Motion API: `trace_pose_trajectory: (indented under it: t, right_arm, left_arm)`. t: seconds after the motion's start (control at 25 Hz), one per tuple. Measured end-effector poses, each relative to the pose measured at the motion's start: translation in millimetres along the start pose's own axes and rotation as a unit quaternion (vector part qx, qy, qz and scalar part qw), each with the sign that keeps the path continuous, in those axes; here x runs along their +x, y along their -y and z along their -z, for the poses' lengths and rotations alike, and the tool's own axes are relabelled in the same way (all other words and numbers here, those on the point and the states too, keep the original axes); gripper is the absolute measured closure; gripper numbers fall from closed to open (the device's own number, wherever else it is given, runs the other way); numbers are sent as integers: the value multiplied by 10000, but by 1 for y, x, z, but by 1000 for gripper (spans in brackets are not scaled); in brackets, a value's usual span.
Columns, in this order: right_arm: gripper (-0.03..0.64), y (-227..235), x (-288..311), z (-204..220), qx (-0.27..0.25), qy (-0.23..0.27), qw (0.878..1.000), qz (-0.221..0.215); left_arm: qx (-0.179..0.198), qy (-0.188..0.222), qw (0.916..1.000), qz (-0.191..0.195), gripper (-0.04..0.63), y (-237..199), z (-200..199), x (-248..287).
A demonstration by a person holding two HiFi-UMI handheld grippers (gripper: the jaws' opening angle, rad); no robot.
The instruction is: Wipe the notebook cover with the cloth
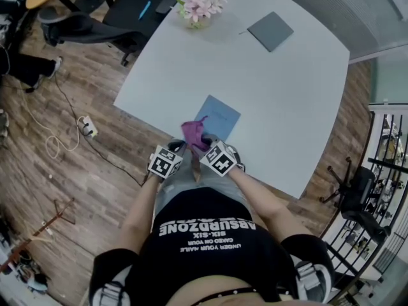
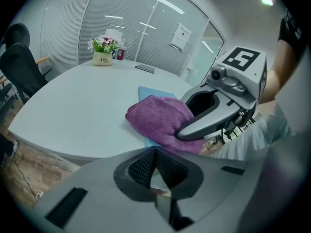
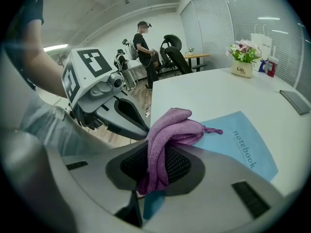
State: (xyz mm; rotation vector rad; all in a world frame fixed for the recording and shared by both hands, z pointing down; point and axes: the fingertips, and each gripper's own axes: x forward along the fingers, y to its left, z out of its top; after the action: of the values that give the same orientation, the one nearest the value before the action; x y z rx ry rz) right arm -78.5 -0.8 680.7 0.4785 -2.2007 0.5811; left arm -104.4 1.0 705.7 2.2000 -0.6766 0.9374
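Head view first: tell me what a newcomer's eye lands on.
The purple cloth stands out, pinched in the right claw and resting on the blue notebook at the table's near edge. Next come the pink flowers at the far edge.

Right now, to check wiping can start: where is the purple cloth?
Centre of head view: the right gripper clamps the purple cloth, draped over the blue notebook near the table edge.

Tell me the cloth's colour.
The cloth is purple, clearest in the right gripper view.
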Motion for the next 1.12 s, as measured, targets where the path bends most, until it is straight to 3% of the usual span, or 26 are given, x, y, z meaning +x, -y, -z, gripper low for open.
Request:
trace_pose_trajectory:
  t: [0.64, 1.12]
  right_arm:
    - [528, 10, 20, -28, -210, -60, 9994, -254]
    - [526, 59, 8, -37, 17, 37, 9999, 94]
  left_arm:
    - [-109, 69, 9998, -175, 578, -15, -3, -6]
    - [-34, 110, 9998, -187, 578, -18, -19, -5]
